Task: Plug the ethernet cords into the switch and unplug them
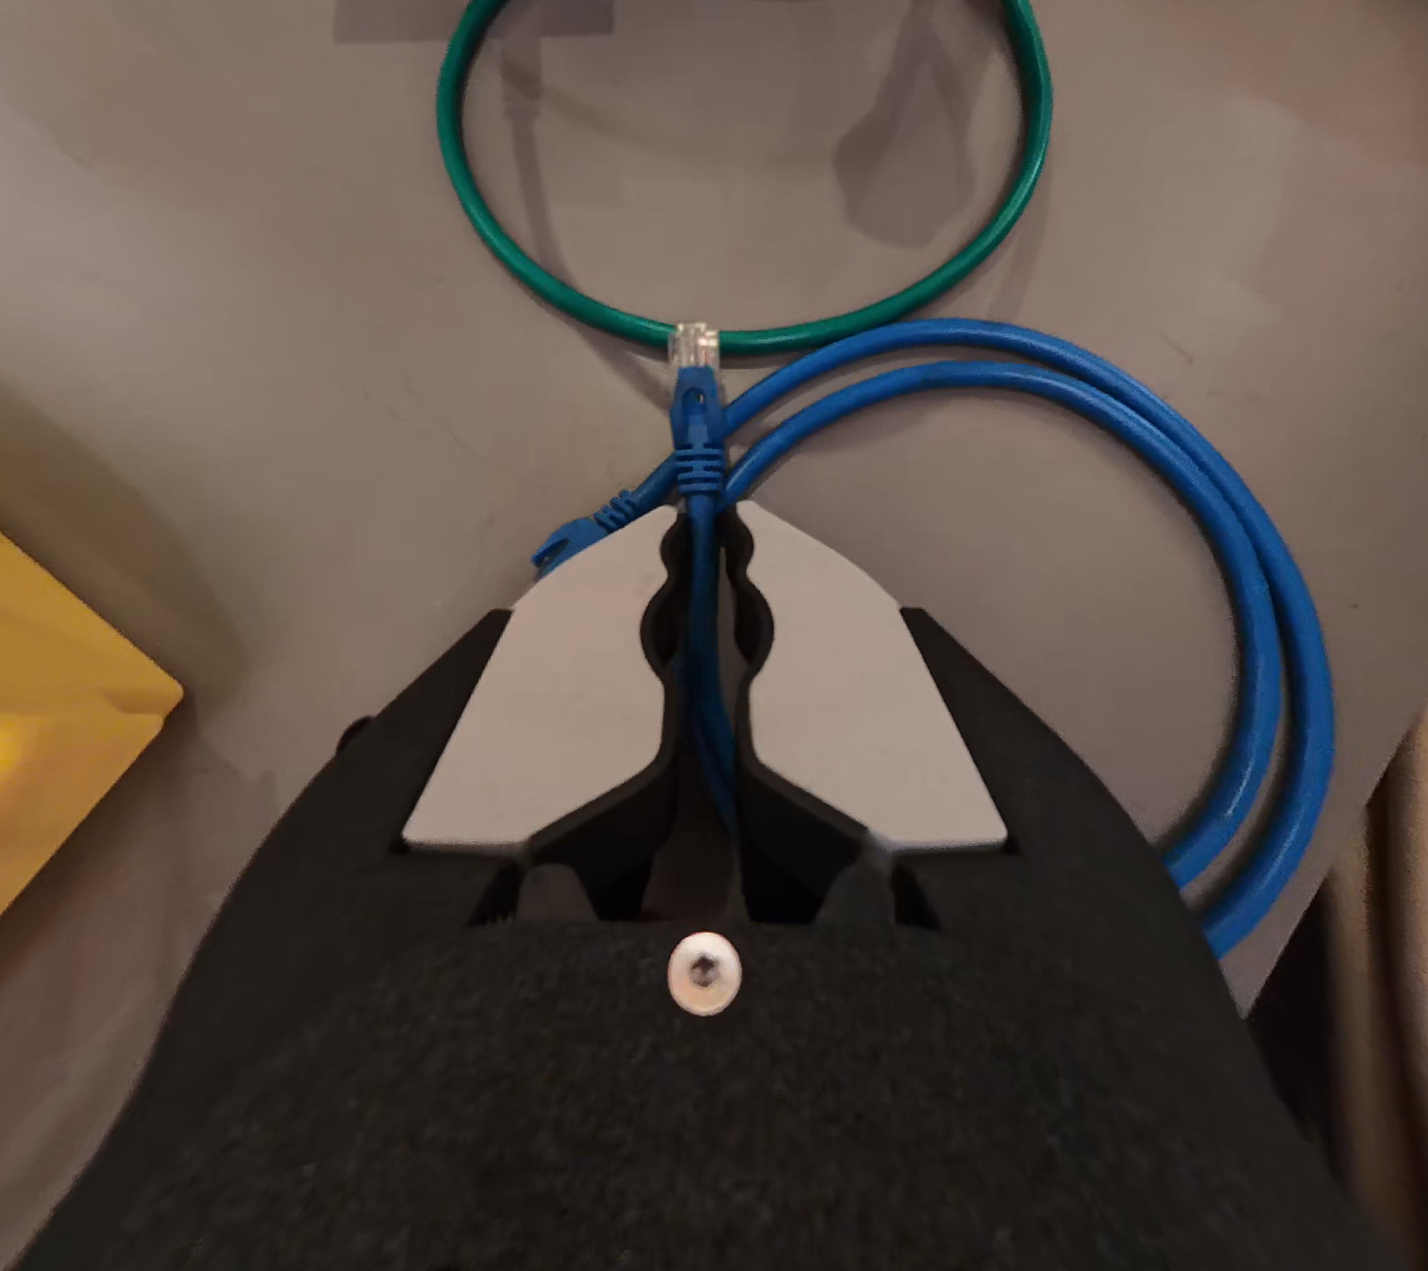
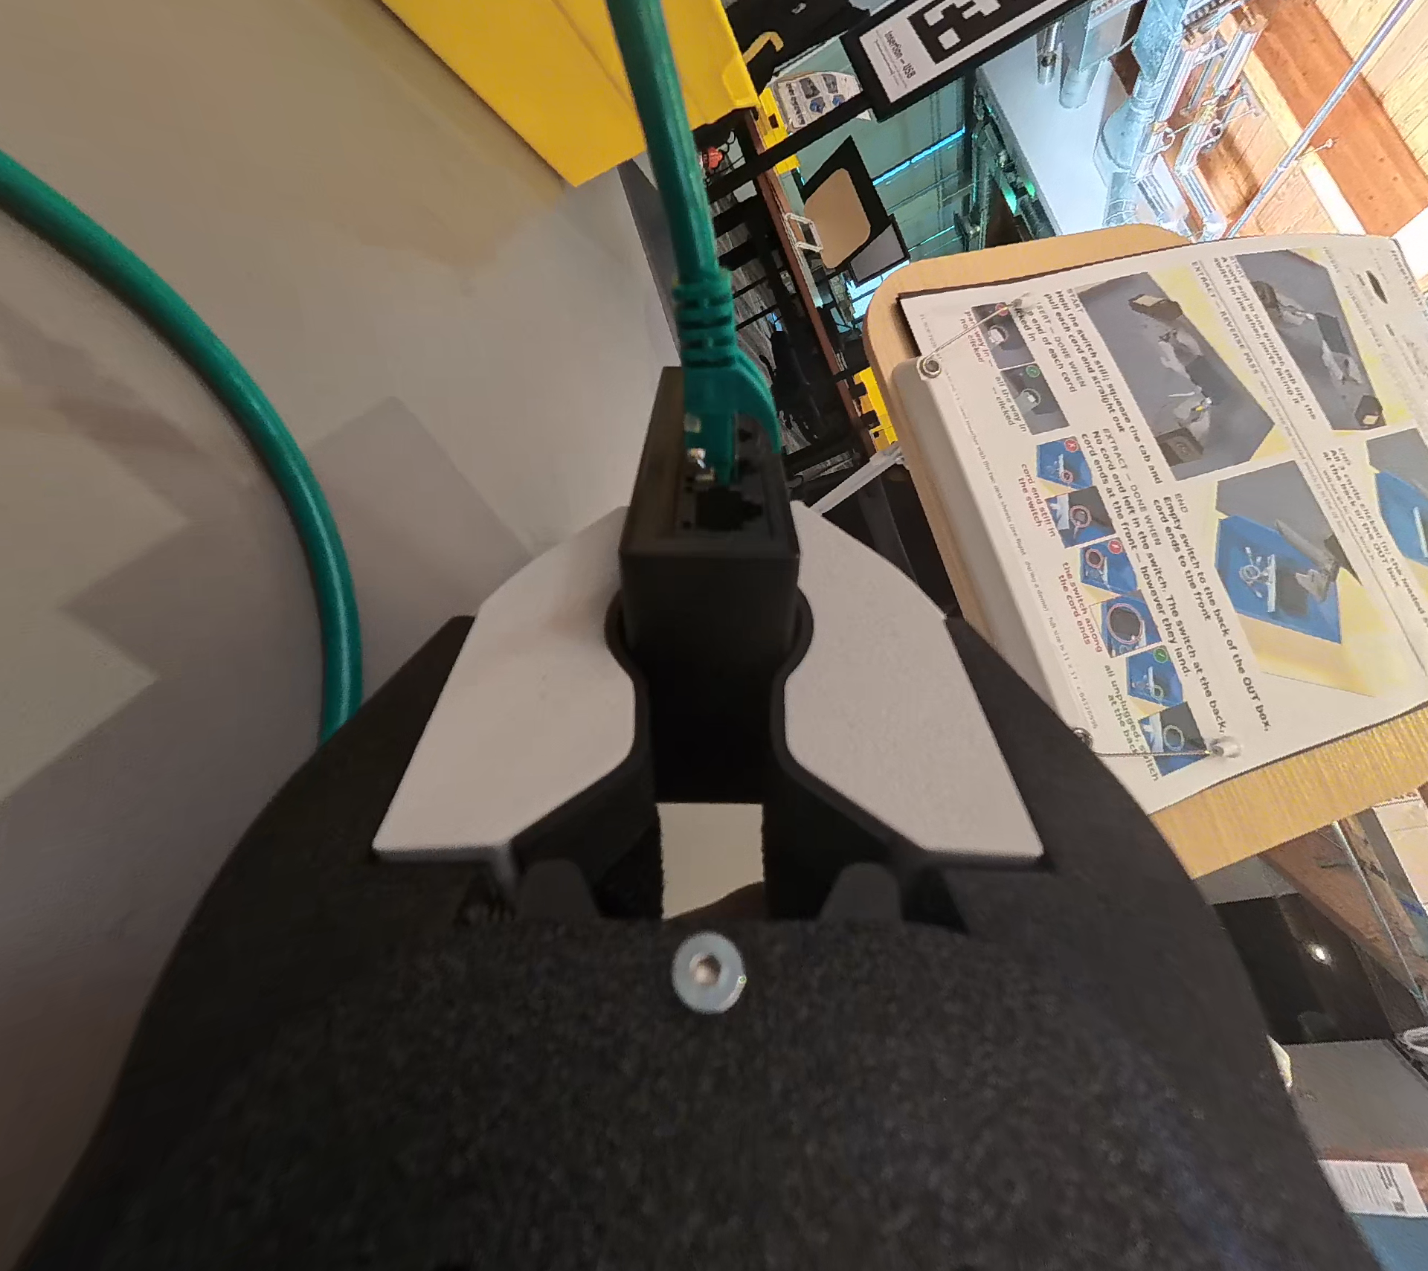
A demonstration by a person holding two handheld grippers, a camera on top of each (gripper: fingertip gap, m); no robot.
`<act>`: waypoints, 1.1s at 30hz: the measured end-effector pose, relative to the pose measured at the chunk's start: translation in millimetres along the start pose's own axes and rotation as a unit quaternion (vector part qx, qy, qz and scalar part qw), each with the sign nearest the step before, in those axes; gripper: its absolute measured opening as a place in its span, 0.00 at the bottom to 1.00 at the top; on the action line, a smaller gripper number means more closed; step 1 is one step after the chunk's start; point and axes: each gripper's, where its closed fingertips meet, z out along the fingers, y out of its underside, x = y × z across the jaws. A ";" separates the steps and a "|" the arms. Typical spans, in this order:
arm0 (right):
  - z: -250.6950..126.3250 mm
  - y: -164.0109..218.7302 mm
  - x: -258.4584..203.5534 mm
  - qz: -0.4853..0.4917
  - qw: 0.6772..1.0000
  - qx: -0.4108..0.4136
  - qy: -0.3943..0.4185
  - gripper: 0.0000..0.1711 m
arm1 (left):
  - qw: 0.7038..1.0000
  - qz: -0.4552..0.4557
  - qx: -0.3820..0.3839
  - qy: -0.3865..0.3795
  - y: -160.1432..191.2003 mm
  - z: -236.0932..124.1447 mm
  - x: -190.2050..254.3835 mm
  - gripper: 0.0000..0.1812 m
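My left gripper (image 1: 699, 515) has its jaws closed on the blue cord (image 1: 1205, 461) just behind its plug, which points forward over the green cord (image 1: 464, 167) looped on the grey surface (image 1: 193, 229). My right gripper (image 2: 707, 562) clamps the black switch (image 2: 707, 585) between its jaws; a green plug (image 2: 707, 384) sits in one port.

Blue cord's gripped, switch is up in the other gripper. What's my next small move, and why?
Probably carry the blue cord in the left gripper toward the switch held by the right gripper: the green cord is already plugged in, and open ports sit beside it.
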 end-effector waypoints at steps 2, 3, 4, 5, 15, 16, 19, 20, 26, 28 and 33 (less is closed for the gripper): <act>0.0 -0.1 -0.2 -0.001 1.000 0.000 0.000 0.18 | 1.000 0.012 0.004 -0.005 -1.6 0.3 0.5 0.03; 0.0 -0.1 -0.5 -0.001 1.000 0.000 -0.001 0.18 | 1.000 0.019 0.006 -0.005 -2.2 0.4 1.1 0.03; 0.1 -0.1 -0.6 -0.002 1.000 0.000 -0.001 0.18 | 1.000 0.023 0.006 -0.004 -2.4 0.3 1.6 0.03; 0.1 -0.2 -0.6 -0.002 1.000 0.000 -0.001 0.18 | 1.000 0.022 0.006 -0.002 -2.4 0.4 1.9 0.03; -1.1 -1.0 0.8 -0.012 1.000 0.001 0.008 0.18 | 0.999 0.021 -0.023 0.013 -23.6 -37.3 -1.0 0.03; -1.3 -1.6 0.9 -0.015 1.000 0.003 0.010 0.18 | 0.999 0.022 -0.029 0.016 -31.0 -45.0 -3.7 0.03; -1.6 -2.6 1.7 -0.019 1.000 0.005 0.014 0.18 | 0.997 0.044 -0.054 0.027 -56.7 -66.9 -11.9 0.03; -1.9 -3.0 2.4 -0.018 1.000 0.007 0.016 0.17 | 0.996 0.054 -0.065 0.025 -65.3 -73.0 -16.5 0.03; -3.4 -5.2 4.6 -0.021 0.999 0.013 0.024 0.17 | 0.986 0.096 -0.135 0.006 -106.3 -76.0 -51.8 0.03; -3.7 -5.6 4.1 -0.024 0.999 0.014 0.025 0.17 | 0.983 0.096 -0.156 0.010 -113.2 -63.0 -61.6 0.03; -5.0 -8.0 3.6 -0.037 0.999 0.017 0.031 0.17 | 0.973 0.085 -0.210 0.046 -118.0 -14.1 -74.9 0.03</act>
